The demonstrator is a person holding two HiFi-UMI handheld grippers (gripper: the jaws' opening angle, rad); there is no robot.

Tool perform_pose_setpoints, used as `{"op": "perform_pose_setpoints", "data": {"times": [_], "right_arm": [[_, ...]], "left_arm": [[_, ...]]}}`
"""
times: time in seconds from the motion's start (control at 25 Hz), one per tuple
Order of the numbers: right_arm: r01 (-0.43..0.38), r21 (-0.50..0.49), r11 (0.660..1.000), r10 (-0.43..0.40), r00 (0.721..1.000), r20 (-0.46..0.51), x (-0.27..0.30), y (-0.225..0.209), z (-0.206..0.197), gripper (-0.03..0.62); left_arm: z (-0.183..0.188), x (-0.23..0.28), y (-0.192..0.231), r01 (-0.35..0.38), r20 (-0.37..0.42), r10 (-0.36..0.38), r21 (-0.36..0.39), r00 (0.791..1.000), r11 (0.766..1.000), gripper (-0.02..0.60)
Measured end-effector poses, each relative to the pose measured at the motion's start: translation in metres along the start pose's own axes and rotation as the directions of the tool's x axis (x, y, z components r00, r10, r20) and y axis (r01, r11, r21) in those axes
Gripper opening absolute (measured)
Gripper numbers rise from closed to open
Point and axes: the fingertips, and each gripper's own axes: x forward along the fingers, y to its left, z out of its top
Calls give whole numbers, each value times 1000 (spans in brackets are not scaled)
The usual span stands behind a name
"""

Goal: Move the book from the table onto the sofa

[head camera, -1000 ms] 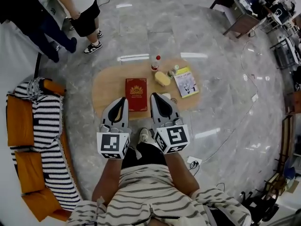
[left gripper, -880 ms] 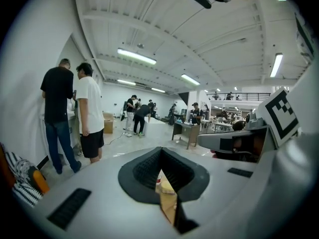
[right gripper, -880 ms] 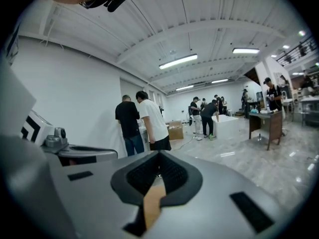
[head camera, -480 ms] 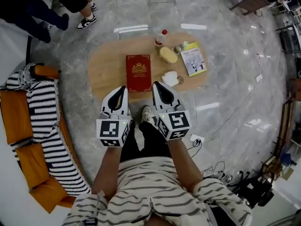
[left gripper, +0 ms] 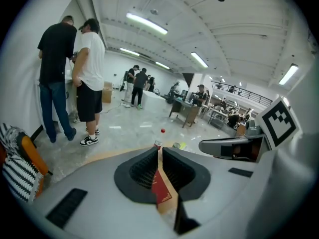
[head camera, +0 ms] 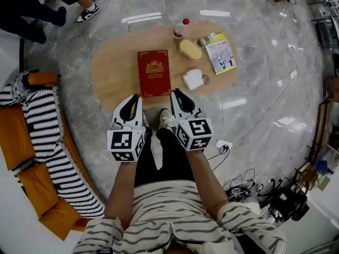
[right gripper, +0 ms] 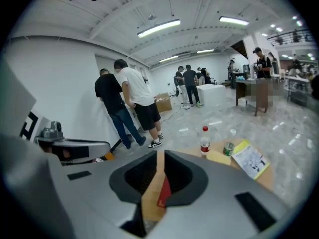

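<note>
Indoors, oval wooden table [head camera: 112, 77], grey marble floor [head camera: 265, 89]

We see a dark red hardcover book [head camera: 154, 72] with a gold emblem and gold border on its cover. It lies closed and flat, cover up, on the oval light wooden table [head camera: 114, 73]. It sits left of the tabletop's middle, its long side running away from us and its near end close to the table's near edge. The orange cushioned sofa [head camera: 21, 136] stands to the left, well apart from the table. A black-and-white striped throw [head camera: 50, 136] is draped over it, and the book is not on it.
</note>
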Motion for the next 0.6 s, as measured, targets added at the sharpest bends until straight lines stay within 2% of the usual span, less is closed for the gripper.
{"op": "perform_pose_setpoints", "data": {"times": [0.04, 0.12, 0.4, 0.6], "right_arm": [[-7, 11, 1000, 7, 1000, -7, 6, -2, -4, 50], [-16, 25, 1000, 16, 1000, -25, 18, -5, -14, 86], [6, 71, 997, -2, 998, -62, 44, -27, -43, 140], [15, 112, 994, -5, 996, -87, 65, -44, -66, 175]], "left_arm": [[-6, 6, 2, 6, -11, -6, -5, 1000, 1000, 16], [-19, 18, 3, 23, -35, -23, -17, 999, 1000, 73], [-54, 48, 15, 20, -80, -25, -63, 996, 998, 92], [-78, 71, 25, 15, -111, -24, -85, 994, 996, 129]]}}
